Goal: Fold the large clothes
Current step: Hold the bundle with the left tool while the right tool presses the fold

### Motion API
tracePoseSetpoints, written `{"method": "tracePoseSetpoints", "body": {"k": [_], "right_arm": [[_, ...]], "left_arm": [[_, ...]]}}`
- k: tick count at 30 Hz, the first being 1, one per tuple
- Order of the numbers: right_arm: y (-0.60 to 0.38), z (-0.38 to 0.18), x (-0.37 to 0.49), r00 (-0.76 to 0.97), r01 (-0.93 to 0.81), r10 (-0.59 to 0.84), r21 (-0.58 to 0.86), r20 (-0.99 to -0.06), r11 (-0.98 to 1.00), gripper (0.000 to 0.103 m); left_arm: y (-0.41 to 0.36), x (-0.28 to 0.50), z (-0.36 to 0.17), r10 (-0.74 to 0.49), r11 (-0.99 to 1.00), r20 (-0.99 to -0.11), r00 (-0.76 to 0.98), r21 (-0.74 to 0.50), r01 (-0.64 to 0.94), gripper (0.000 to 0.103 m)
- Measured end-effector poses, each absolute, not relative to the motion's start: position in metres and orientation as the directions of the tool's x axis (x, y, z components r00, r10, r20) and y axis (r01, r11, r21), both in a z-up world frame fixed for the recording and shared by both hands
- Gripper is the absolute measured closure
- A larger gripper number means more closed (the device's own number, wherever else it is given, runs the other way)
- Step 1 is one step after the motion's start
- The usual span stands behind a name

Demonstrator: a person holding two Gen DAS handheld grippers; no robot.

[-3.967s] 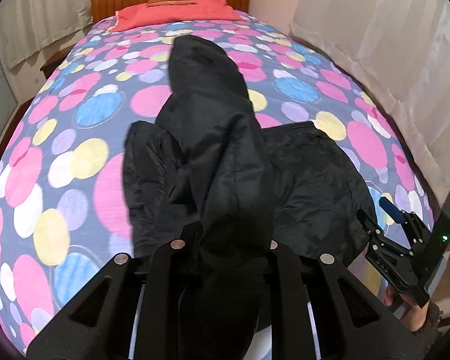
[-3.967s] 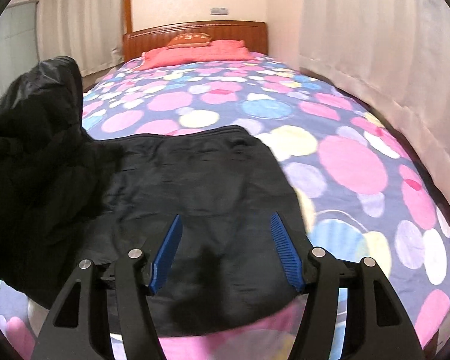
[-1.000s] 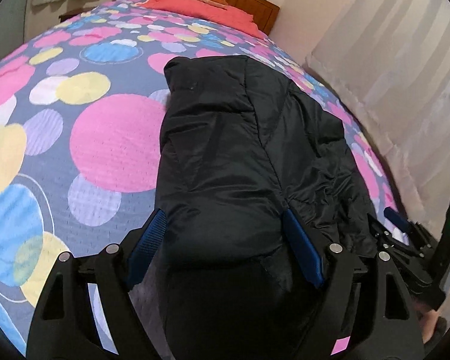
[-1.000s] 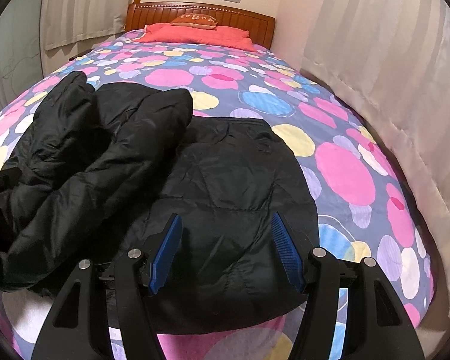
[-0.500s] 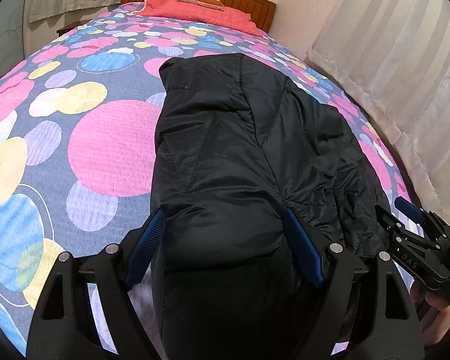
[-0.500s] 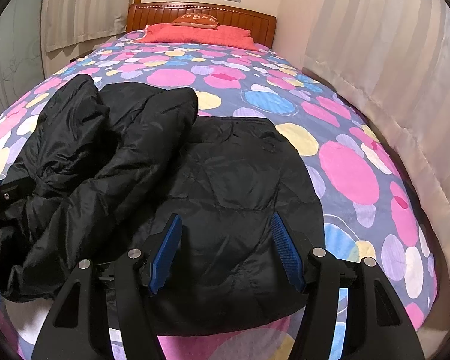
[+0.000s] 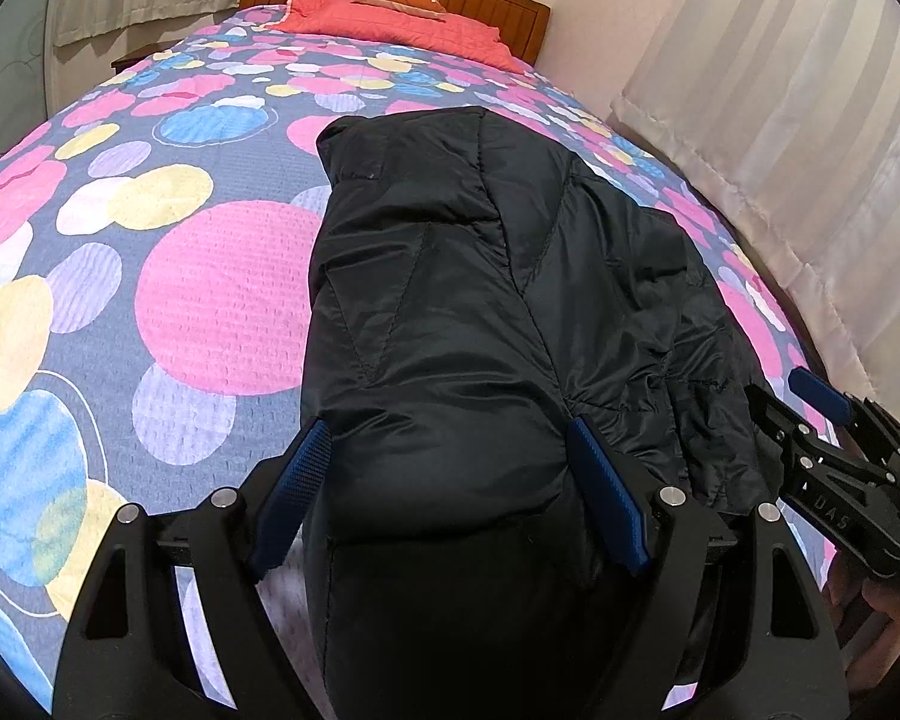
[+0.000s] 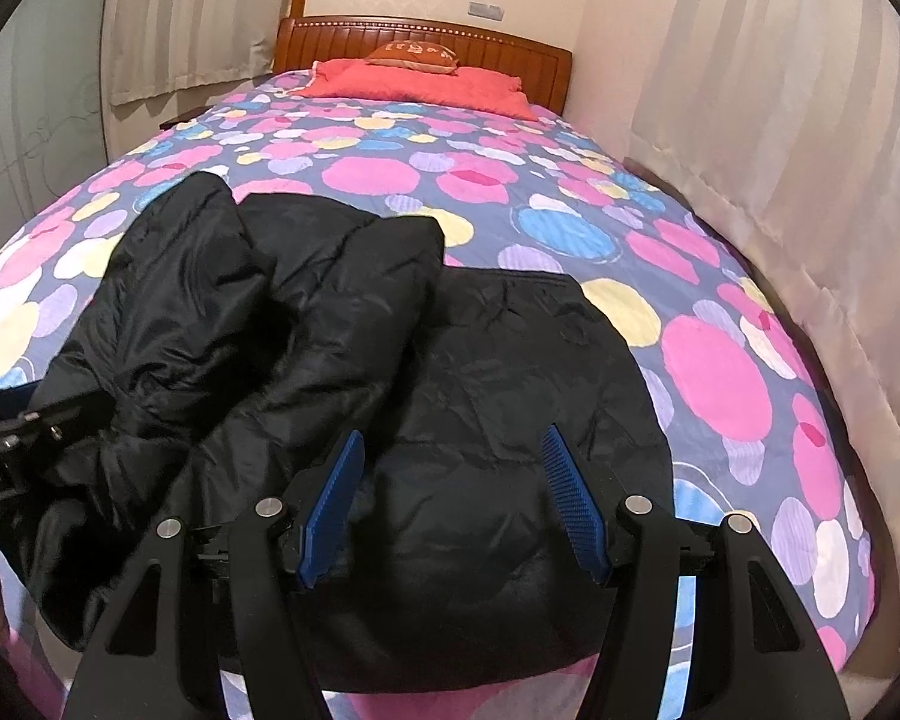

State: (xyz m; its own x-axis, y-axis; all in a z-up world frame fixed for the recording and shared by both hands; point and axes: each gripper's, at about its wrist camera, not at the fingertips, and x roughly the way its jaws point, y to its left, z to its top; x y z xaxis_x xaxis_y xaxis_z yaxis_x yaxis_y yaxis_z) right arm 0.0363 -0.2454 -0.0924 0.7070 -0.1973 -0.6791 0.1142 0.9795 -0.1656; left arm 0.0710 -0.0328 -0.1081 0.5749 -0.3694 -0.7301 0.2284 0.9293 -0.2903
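Left gripper [image 7: 450, 492] straddles the black jacket [image 7: 480, 312] on the bed [image 7: 210, 300], jaws wide, right gripper [image 8: 450, 498] gaping empty beside it, and that slick puffy fold could spring open.

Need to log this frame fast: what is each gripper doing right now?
Left gripper: jaws wide, black jacket bulging between them; cannot tell if gripped.
Right gripper: open, holding nothing, above the jacket.

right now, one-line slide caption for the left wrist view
Black padded jacket bulging between the left gripper and its open jaws, spread on a bed's spotted cover.
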Motion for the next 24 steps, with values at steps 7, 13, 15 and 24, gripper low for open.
{"method": "tracePoseSetpoints", "body": {"k": [7,13,15,24], "right_arm": [[-0.235,-0.085,0.044,0.722,0.095,-0.166,-0.141,-0.671,0.985,0.041],[-0.226,-0.090,0.057,0.709,0.077,-0.131,-0.108,-0.693,0.991,0.041],[-0.226,-0.092,0.059,0.705,0.077,-0.113,-0.083,-0.700,0.994,0.041],[-0.213,-0.101,0.071,0.678,0.041,-0.037,-0.013,-0.734,0.999,0.041]], "left_arm": [[-0.033,0.071,-0.108,-0.366,0.931,-0.730,0.578,-0.285,0.230,0.023],[-0.033,0.072,-0.108,-0.365,0.931,-0.728,0.581,-0.281,0.232,0.022],[-0.034,0.072,-0.108,-0.363,0.932,-0.728,0.582,-0.279,0.233,0.022],[-0.034,0.075,-0.110,-0.366,0.931,-0.727,0.581,-0.280,0.236,0.022]]}}
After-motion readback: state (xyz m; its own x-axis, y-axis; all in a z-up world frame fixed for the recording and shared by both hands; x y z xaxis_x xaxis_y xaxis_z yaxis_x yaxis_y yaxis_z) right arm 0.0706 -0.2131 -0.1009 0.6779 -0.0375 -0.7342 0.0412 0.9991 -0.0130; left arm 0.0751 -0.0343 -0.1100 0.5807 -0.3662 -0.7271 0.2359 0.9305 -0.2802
